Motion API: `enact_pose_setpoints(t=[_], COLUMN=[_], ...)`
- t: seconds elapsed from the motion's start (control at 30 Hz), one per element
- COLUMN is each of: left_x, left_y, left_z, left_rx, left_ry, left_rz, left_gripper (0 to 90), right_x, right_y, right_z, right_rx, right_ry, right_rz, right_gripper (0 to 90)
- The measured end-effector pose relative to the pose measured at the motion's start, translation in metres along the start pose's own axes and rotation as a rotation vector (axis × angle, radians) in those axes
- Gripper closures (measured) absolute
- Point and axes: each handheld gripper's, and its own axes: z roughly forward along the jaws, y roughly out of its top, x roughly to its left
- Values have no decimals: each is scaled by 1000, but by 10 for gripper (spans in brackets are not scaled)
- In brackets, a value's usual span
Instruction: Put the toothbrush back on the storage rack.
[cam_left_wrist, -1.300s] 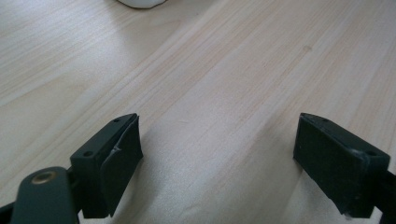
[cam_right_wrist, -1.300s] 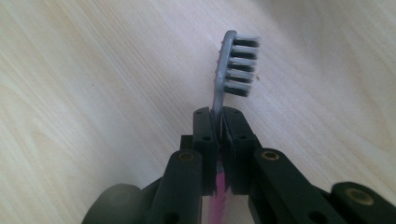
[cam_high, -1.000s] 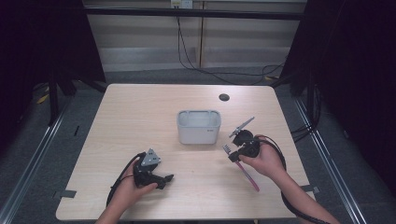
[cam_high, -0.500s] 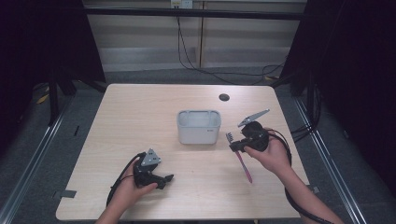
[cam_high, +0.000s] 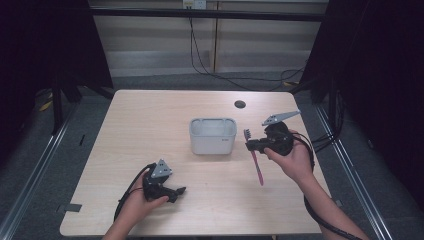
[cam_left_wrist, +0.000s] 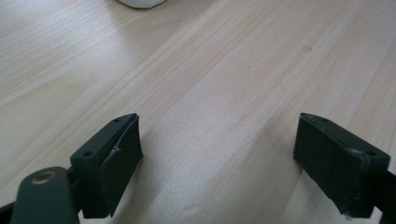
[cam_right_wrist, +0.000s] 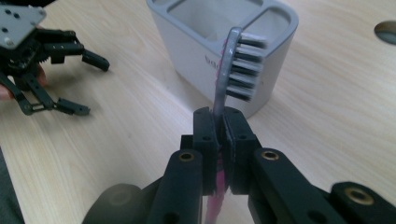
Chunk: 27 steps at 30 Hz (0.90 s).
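toothbrush (cam_high: 255, 157) right of holder (cam_high: 212, 135), on table (cam_high: 150, 120)

Pink toothbrush held up beside the holder

The toothbrush (cam_high: 255, 159), pink-handled with a grey neck and a head of white and dark bristles, hangs lifted off the table just right of the grey holder (cam_high: 212, 135), head uppermost near the holder's rim, handle slanting down and away from it.

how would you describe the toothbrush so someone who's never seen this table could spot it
Start at the wooden table and find the grey holder near its middle. Just right of it, the right gripper clamps the toothbrush: the one slim pink-handled thing there, bristle head up.
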Motion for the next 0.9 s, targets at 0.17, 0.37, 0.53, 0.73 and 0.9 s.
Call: enact_pose_setpoints(t=[0.17,0.37,0.53,0.73,0.9], left_x=[0,0,0,0,0], left_y=[0,0,0,0,0], left_z=[0,0,0,0,0], left_rx=[0,-1,0,0,0], left_ry=[0,-1,-1,0,-1], left_rz=[0,-1,-1,0,0], left_gripper=[147,147,147,147,147], right_x=[0,1,2,0,0], right_y=[6,14,19,25,27], right_z=[-6,-12,-16,-22,-24], right_rx=[-60,-104,-137,-211,-240], right_ry=[14,0,-9,-14,-13], right_rz=[21,6,-6,-16,-21], right_gripper=[849,849,849,849,849])
